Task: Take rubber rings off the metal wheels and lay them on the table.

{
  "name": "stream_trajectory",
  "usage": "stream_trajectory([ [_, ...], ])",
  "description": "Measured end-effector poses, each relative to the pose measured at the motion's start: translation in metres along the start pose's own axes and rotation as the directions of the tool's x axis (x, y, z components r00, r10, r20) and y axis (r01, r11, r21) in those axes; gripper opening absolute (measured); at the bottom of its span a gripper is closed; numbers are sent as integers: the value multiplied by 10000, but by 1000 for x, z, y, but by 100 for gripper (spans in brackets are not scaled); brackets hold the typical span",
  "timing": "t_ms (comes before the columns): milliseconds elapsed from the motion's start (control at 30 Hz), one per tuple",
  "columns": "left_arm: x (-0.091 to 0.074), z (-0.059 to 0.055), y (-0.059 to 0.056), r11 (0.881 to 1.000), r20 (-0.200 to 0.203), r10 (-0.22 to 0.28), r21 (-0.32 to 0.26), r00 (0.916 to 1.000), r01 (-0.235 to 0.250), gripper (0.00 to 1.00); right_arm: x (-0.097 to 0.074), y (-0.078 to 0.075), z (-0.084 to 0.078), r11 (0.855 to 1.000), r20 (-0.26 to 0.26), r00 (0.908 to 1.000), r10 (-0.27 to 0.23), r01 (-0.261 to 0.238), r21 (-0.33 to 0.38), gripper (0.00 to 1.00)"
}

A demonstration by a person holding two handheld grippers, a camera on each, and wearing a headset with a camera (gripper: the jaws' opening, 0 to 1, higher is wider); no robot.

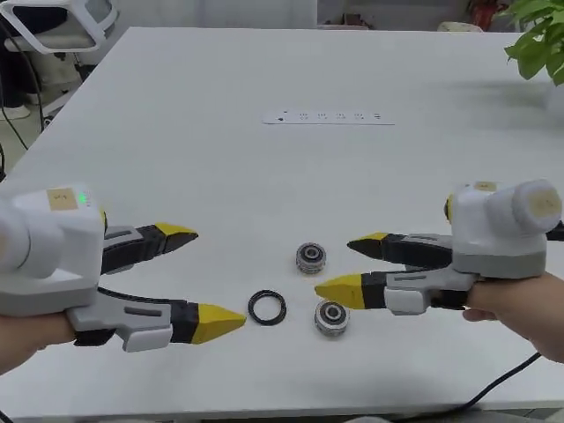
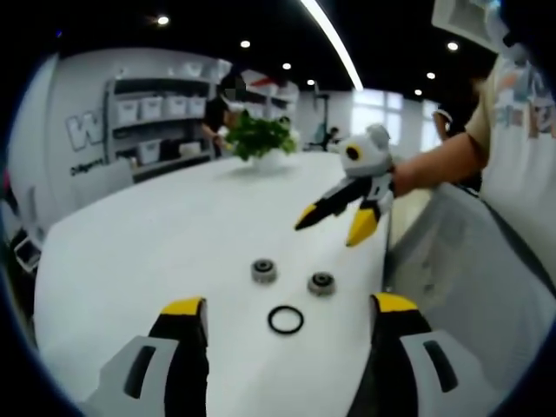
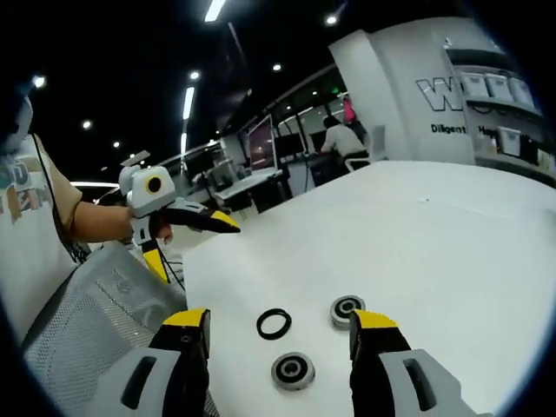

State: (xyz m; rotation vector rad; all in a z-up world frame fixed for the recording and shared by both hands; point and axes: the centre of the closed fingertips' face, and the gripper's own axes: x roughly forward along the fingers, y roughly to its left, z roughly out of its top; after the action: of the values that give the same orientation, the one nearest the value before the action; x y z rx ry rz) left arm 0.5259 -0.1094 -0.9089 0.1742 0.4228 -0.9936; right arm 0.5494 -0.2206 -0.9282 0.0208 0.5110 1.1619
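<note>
Rubber ring (image 1: 266, 307) lies flat on the white table (image 1: 264, 176), just beside the near metal wheel (image 1: 331, 316); the far metal wheel (image 1: 310, 256) stands apart. Left gripper (image 1: 220, 277) and right gripper (image 1: 332, 266) flank them, jaws wide apart, holding nothing.

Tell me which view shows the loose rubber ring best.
The head view: the rubber ring lies flat on the table, seen from above as a full open circle. Both gripper views show it at a low angle, as a flattened oval.
</note>
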Motion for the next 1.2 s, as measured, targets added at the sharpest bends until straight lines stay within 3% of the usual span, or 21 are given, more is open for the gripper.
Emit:
stream_trajectory([
  [367, -11, 10, 0, 9995, 352, 328, -51, 9988, -327, 83, -26, 13, 5, 9885, -142, 9985, -530, 504, -1423, 78],
  [533, -14, 12, -3, 9992, 448, 406, -56, 9982, -404, 85, -38, 13, 5, 9859, 14, 9971, -761, 754, -1491, 82],
  [833, -20, 11, -7, 9985, 422, 552, -3, 9976, -552, 90, -56, 12, -7, 9765, -190, 9920, -1251, 1198, -1790, 88],
  [967, -21, 12, -9, 9979, 442, 647, 34, 9969, -649, 91, -63, 6, -13, 9647, -352, 9858, -1641, 1529, -2146, 89],
  [1200, -22, 14, -12, 9974, 523, 723, -41, 9960, -721, 92, -69, 13, -16, 9669, -160, 9861, -1657, 1592, -1992, 90],
])
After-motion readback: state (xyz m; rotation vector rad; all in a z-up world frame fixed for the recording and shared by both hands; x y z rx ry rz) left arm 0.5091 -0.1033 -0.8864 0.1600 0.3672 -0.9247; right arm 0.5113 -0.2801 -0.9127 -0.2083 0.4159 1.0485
